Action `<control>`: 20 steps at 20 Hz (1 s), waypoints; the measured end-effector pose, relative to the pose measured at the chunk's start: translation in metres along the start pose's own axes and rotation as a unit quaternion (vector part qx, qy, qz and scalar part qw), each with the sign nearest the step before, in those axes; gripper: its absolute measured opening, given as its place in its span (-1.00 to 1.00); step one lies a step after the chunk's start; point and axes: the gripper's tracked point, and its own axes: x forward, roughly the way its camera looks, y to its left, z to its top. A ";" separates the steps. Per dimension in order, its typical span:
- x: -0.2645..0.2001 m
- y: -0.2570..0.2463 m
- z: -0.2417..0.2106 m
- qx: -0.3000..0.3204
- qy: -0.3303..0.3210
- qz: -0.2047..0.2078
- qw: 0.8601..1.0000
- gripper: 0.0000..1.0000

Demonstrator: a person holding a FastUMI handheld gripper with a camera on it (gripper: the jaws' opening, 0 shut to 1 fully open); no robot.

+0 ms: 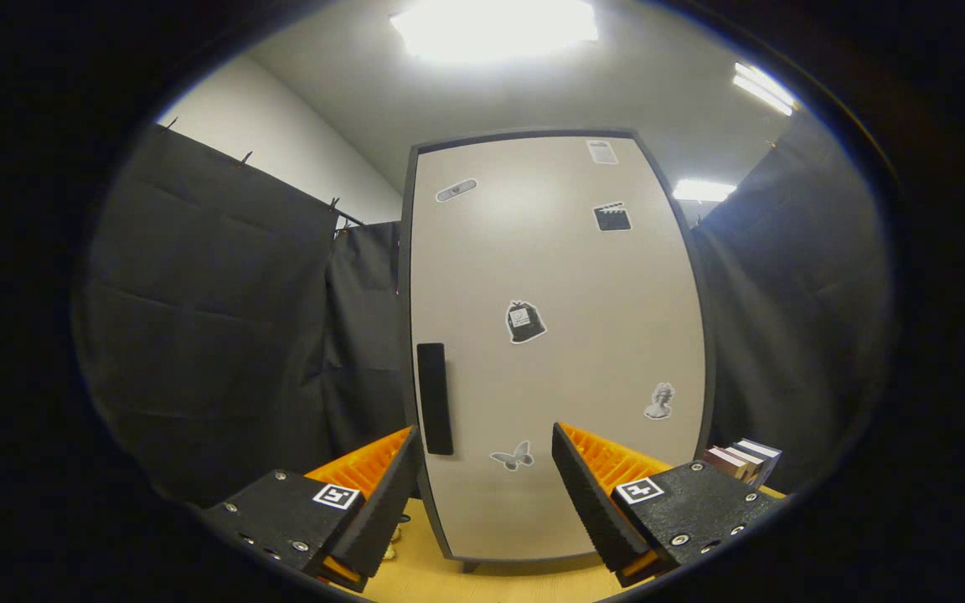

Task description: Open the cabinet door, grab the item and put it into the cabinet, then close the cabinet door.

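You face the closed cabinet door (558, 352) with your gripper (482, 481) spread wide and empty, so opening comes first: reach the dark handle (434, 398) just ahead, while the item, perhaps those blocks (742, 459) beside the cabinet, waits.

The closed door (558, 335) of the cabinet (409, 276) hid everything inside it, and the stickers (524, 322) on it were too small to make out. The spread fingers of the gripper (482, 494) covered the cabinet's lower corners. To its right, a stack of small blocks (744, 459) was partly cut off behind one finger, so what they were stayed unclear.
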 end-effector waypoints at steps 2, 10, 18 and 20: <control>0.023 0.009 -0.002 -0.005 0.010 0.008 1.000 0.90; 0.093 0.033 -0.021 -0.022 0.046 0.023 0.998 0.77; 0.129 0.047 -0.041 0.032 0.107 0.035 0.993 -0.29; 0.123 0.047 -0.041 0.012 0.110 0.033 0.993 -0.44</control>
